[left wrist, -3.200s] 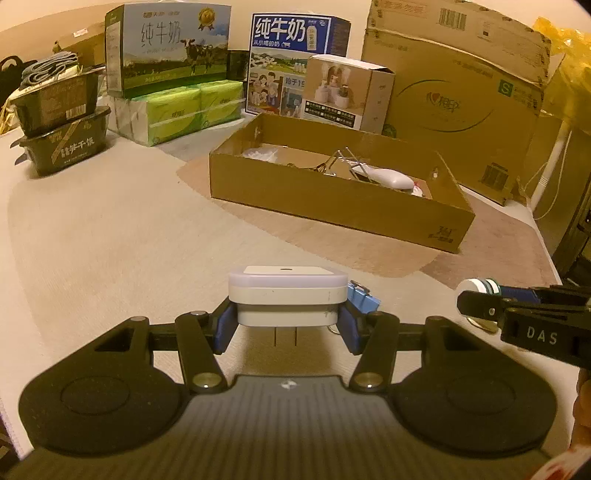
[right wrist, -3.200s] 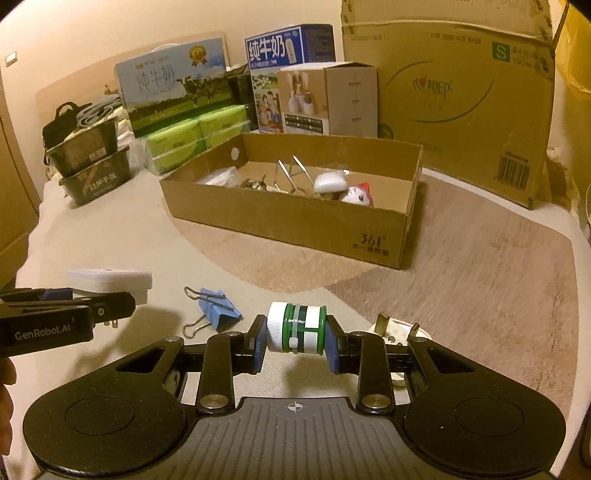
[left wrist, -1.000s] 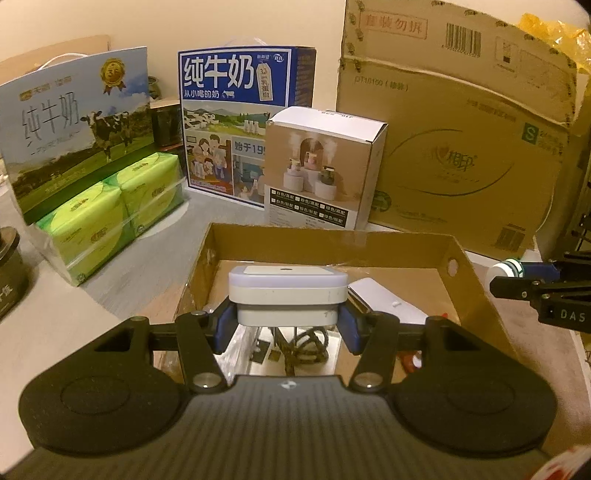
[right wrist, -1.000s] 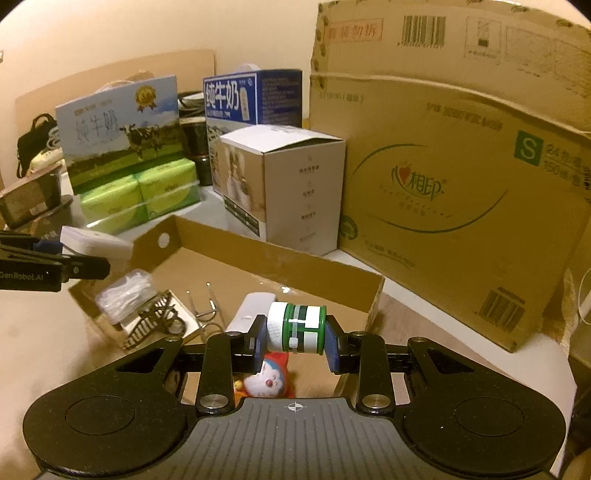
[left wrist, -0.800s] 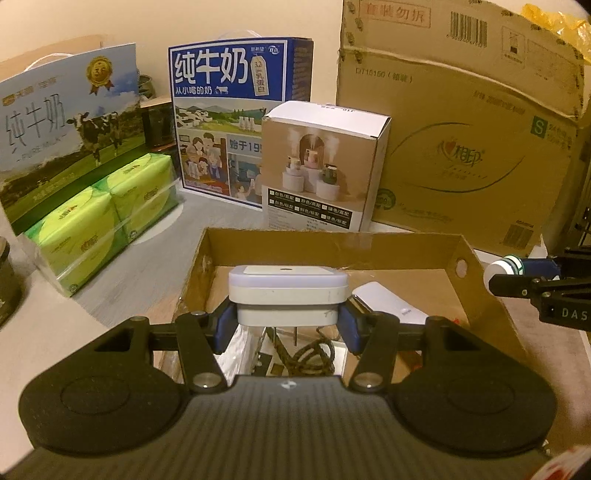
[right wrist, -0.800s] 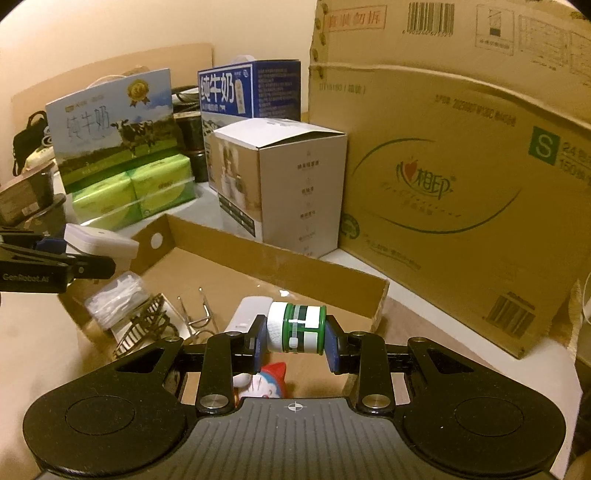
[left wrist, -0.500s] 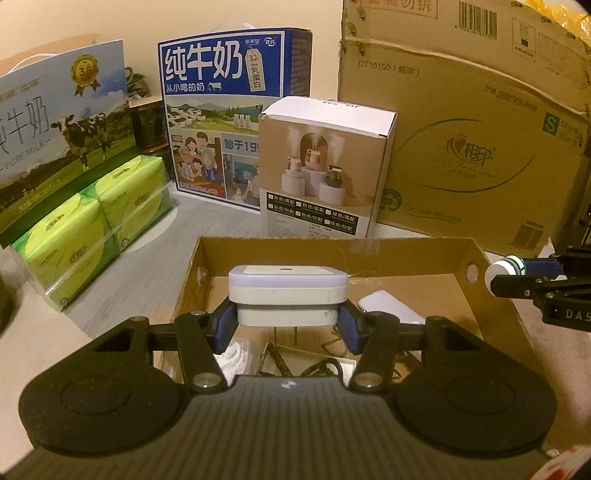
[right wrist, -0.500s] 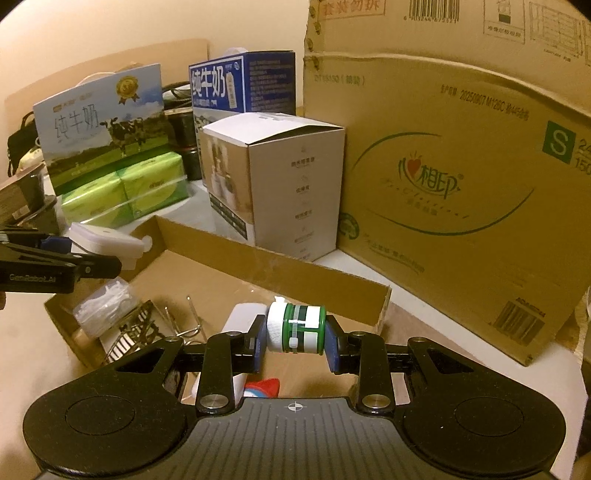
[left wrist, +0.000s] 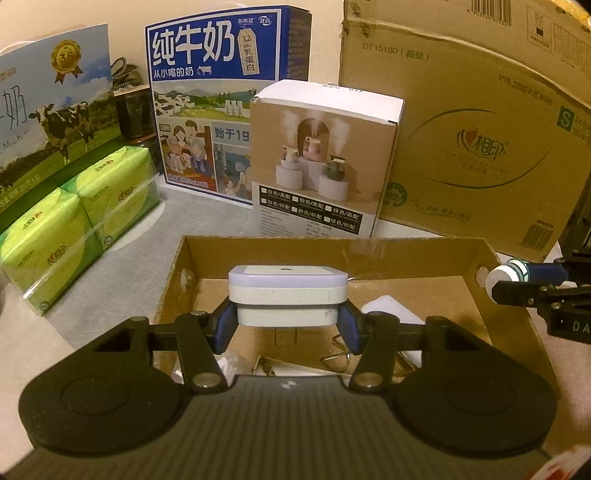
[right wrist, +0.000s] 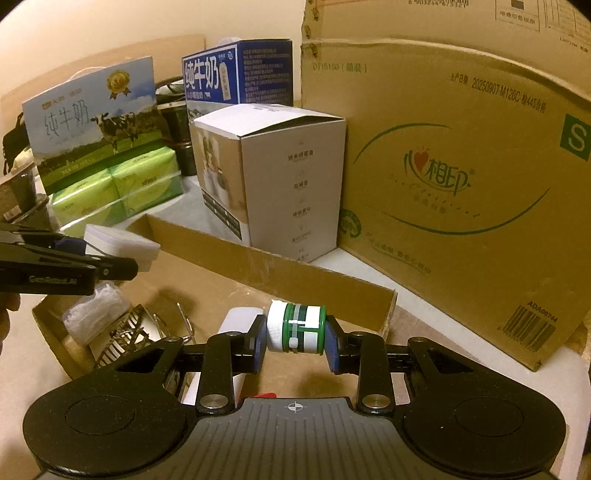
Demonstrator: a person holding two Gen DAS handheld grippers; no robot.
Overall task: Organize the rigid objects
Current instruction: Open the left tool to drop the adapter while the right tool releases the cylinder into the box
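Both grippers hang over the box [left wrist: 509, 306] — left gripper [left wrist: 288, 319] pinching the plug [left wrist: 288, 291] at its left end, right gripper [right wrist: 295, 338] pinching the bottle [right wrist: 295, 326] crosswise, far right.

A plain cream wall [right wrist: 110, 33] stands behind stacked cartons [left wrist: 480, 129] and milk boxes [left wrist: 221, 92] on a pale worktop [left wrist: 122, 266] under warm, dim light.

White plug [left wrist: 287, 302], green-and-white bottle [right wrist: 297, 328], blue-padded tongs [left wrist: 287, 322].
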